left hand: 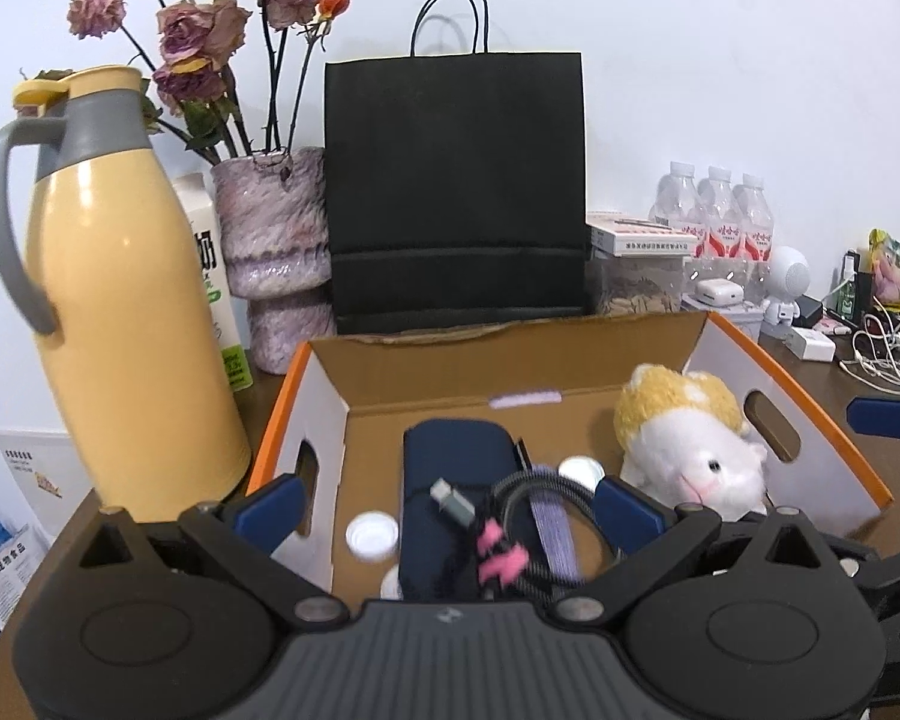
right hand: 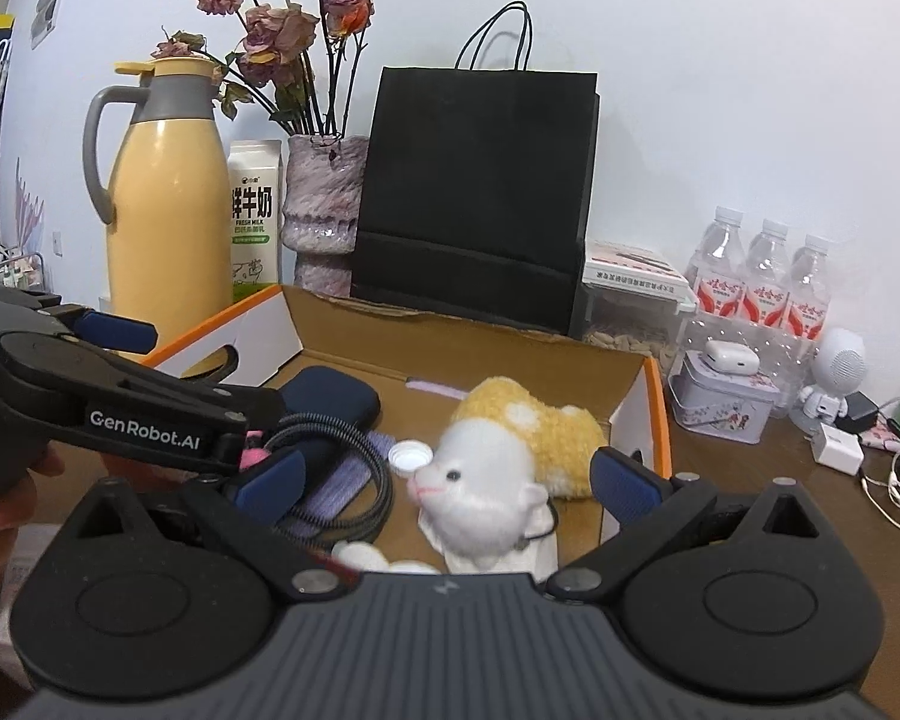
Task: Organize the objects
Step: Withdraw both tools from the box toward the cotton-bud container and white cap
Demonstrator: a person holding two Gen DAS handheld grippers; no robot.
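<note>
An open cardboard box (left hand: 834, 468) with orange rims stands on the brown table. Inside lie a navy case (left hand: 456, 450), a braided cable (left hand: 528, 483) bound by a pink tie (left hand: 498, 552), a purple strap (left hand: 552, 528), white caps (left hand: 372, 534) and a yellow-and-white plush toy (left hand: 690, 444). My left gripper (left hand: 450, 507) is open over the case and cable, its blue pads wide on either side. My right gripper (right hand: 448, 480) is open too, its pads either side of the plush toy (right hand: 486, 498), touching nothing. One left pad (right hand: 120, 330) shows over the box wall (right hand: 252, 330).
Behind the box stand a yellow thermos (left hand: 126, 312), a milk carton (right hand: 255, 216), a vase of dried roses (left hand: 276, 252) and a black paper bag (left hand: 456, 192). To the right are water bottles (right hand: 768, 288), a tin (right hand: 720, 402), a white figurine (right hand: 837, 372), chargers and tangled cords (left hand: 882, 360).
</note>
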